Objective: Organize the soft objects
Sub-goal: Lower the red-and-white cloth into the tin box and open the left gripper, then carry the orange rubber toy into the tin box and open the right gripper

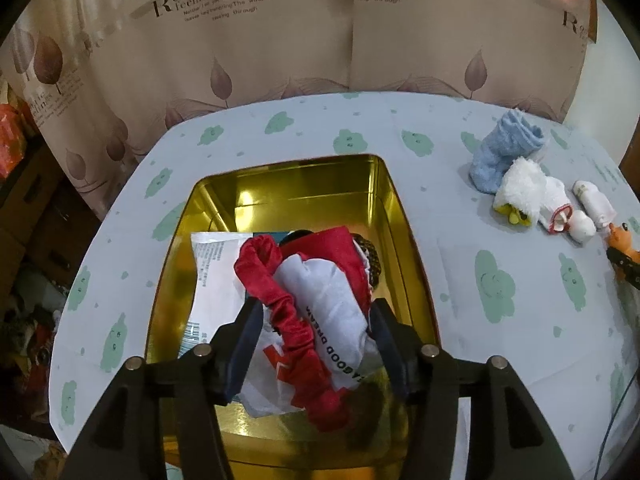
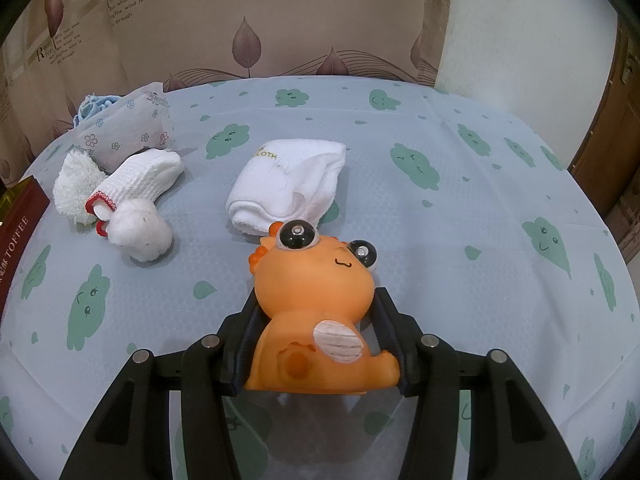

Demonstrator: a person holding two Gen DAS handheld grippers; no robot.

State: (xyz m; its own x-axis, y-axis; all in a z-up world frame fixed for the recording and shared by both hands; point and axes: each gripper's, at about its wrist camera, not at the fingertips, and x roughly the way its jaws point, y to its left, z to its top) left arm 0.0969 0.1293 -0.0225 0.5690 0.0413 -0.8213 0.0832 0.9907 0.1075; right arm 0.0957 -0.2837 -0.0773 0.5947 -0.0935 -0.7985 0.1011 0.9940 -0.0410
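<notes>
My left gripper [image 1: 314,320] is over the gold tin [image 1: 384,184], its fingers around a red and white cloth bundle [image 1: 316,288] lying in the tin on a white packet [image 1: 212,264]. My right gripper [image 2: 316,320] is shut on an orange rubber dragon toy [image 2: 316,300], held just above the table; the toy also shows at the right edge of the left wrist view [image 1: 622,240]. On the table lie a folded white towel [image 2: 288,184], white knit socks with red trim [image 2: 136,200], a fluffy white sock [image 2: 74,184] and a blue sock [image 1: 504,152].
The round table has a pale blue cloth with green clouds [image 2: 440,160]. A flower-print packet [image 2: 132,128] lies at the far left. The tin's red side [image 2: 16,232] is at the left edge. A leaf-print curtain [image 1: 280,40] hangs behind. Clutter sits on the floor at left [image 1: 24,300].
</notes>
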